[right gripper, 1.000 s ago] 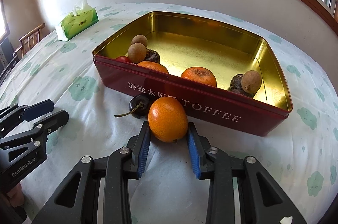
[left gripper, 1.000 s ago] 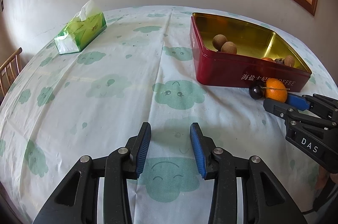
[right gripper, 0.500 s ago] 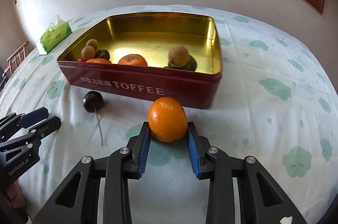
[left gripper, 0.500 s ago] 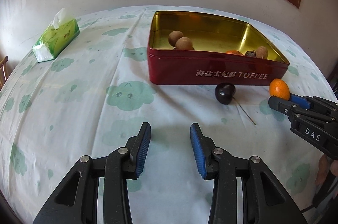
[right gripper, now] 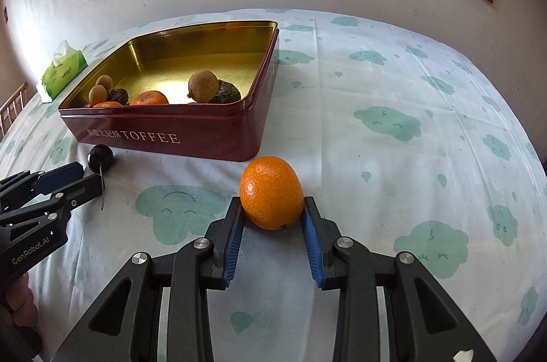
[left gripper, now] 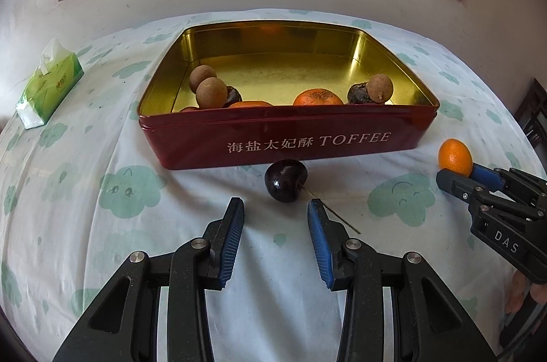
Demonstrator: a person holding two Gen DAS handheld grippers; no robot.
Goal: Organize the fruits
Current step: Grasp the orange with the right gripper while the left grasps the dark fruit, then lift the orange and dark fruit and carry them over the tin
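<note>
A red toffee tin (left gripper: 290, 143) with a gold inside holds longans, dark fruits and oranges. A dark cherry (left gripper: 286, 180) with a long stem lies on the cloth just in front of the tin. My left gripper (left gripper: 275, 208) is open, its fingertips just short of the cherry on either side. My right gripper (right gripper: 271, 208) is shut on a small orange (right gripper: 271, 192), to the right of the tin (right gripper: 205, 136). The orange (left gripper: 455, 157) and right gripper (left gripper: 459, 175) also show in the left wrist view. The cherry (right gripper: 101, 157) and left gripper (right gripper: 80, 175) show in the right wrist view.
A green tissue pack (left gripper: 48, 95) lies at the far left of the table. The cloth (right gripper: 410, 122) has green cloud prints. A wall with a wood-framed window stands behind the table. A chair back (right gripper: 12, 109) shows at the left edge.
My left gripper has swung right and come up to the cherry in front of the tin. My right gripper has carried the orange away to the right of the tin.
</note>
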